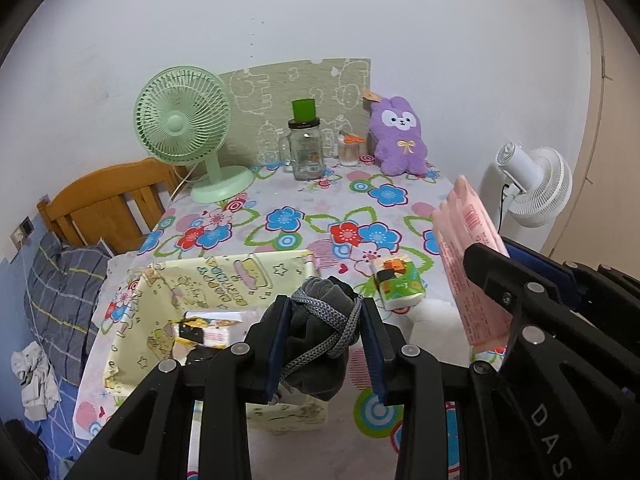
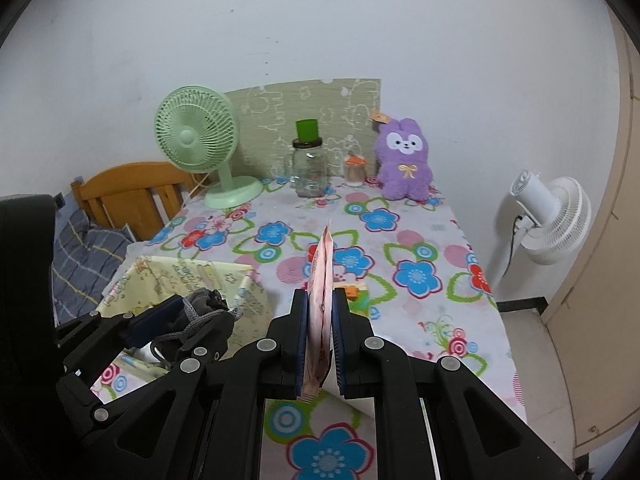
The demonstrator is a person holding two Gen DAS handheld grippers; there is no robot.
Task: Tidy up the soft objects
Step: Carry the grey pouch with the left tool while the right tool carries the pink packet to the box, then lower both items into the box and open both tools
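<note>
My left gripper [image 1: 326, 340] is shut on a grey drawstring pouch [image 1: 320, 320] and holds it above the near right corner of a yellow cartoon-print fabric box [image 1: 224, 276]. A tissue pack [image 1: 208, 330] lies inside the box. My right gripper [image 2: 320, 340] is shut on a flat pink soft pack [image 2: 320, 300], held edge-up above the table; the pack also shows in the left wrist view [image 1: 468, 260]. A green and white tissue pack [image 1: 398, 284] lies on the floral tablecloth [image 1: 304, 208] right of the box. A purple plush bunny [image 1: 398, 136] sits at the back.
A green desk fan [image 1: 188, 132], a glass jar with a green cup on it [image 1: 306, 148] and a cotton swab jar [image 1: 350, 148] stand along the back wall. A white fan [image 2: 556, 216] stands off the table's right. A wooden headboard [image 1: 108, 200] and bedding lie left.
</note>
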